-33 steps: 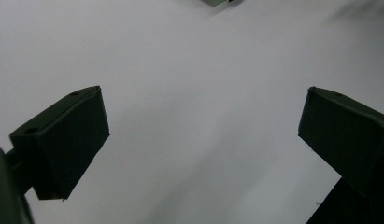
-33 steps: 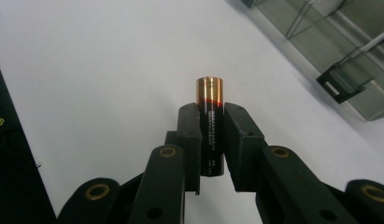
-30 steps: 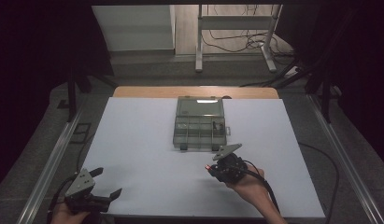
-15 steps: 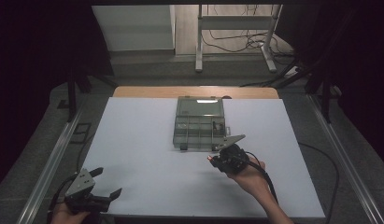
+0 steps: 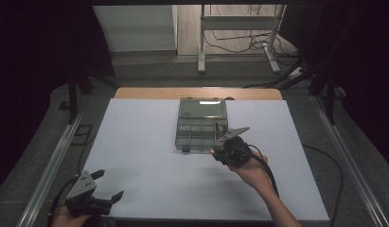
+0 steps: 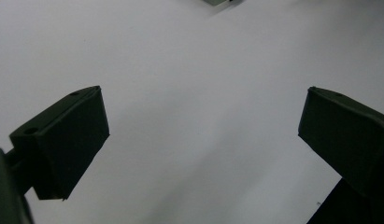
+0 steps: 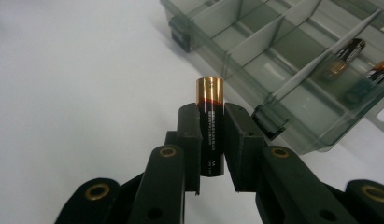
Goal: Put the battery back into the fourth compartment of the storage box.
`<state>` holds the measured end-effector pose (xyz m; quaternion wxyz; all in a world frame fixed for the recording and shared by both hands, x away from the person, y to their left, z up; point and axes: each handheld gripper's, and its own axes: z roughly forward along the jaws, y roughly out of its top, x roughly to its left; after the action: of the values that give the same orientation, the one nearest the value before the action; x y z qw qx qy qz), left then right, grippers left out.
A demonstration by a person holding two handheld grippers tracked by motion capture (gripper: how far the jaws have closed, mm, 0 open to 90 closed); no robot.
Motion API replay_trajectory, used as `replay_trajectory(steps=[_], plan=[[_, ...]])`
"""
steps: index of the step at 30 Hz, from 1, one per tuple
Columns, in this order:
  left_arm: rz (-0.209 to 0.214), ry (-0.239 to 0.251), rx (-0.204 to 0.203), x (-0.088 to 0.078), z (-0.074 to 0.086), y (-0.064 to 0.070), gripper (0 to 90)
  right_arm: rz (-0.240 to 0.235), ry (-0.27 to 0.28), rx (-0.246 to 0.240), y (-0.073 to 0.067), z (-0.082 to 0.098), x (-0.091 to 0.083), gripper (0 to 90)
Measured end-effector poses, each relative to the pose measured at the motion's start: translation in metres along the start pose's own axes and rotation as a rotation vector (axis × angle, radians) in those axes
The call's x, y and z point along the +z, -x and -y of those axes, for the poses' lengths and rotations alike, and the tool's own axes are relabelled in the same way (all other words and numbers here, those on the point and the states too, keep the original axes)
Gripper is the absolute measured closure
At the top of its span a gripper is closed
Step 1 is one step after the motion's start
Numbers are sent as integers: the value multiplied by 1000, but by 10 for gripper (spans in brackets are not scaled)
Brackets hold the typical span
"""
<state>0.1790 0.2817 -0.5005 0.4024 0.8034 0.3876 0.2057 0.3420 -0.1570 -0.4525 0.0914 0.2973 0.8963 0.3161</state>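
Clamped between the jaws of the right gripper, a battery is held upright just beside the near edge of the compartment box. Well away from the box, the left gripper is held wide open.

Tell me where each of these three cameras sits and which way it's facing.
High view: above the person's side, facing forward and down on the white table; both hands show.
Left gripper view: on the left gripper, over bare table.
Right gripper view: on the right gripper, which holds a battery.
Shared: the compartment box, also in the high view.
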Motion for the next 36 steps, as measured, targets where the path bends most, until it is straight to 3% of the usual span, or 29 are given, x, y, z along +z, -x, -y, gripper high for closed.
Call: replay_trajectory(steps=[15, 36], plan=[[0, -1, 3, 0, 0, 0, 24, 15, -2, 41, 21, -21, 8, 764], [2, 4, 2, 0, 0, 0, 24, 100, -22, 74, 54, -54, 24, 763]])
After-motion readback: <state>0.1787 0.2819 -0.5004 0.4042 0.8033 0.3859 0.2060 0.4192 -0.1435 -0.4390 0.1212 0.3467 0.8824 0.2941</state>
